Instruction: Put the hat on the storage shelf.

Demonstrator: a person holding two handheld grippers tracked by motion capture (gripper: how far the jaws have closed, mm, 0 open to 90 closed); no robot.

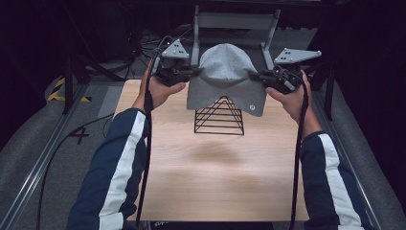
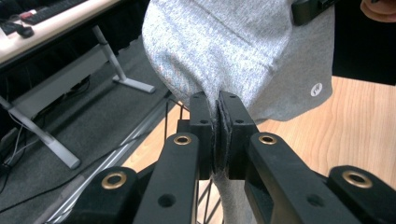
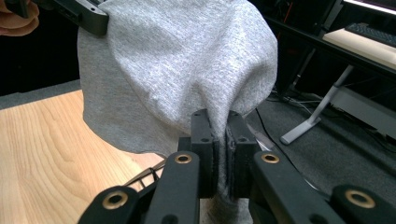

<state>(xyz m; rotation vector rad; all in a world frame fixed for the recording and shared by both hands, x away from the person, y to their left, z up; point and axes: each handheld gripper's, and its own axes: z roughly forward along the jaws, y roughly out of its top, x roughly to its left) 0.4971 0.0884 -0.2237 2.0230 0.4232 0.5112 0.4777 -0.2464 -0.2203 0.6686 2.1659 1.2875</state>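
Both claws clenched on grey hat hem: left claw, right claw. I'd lower evenly, keeping wire stand centred between claws.

Navy sleeves with white stripes, black tools, brass-looking screws, grey triangular plates, black cables

My light wooden desk stands in a dark room on grey carpet. Beyond its far edge I see a grey metal frame with splayed legs. Black-and-yellow hazard tape marks the floor at far left, where cables trail. Another pale desk carrying a keyboard sits at far right.
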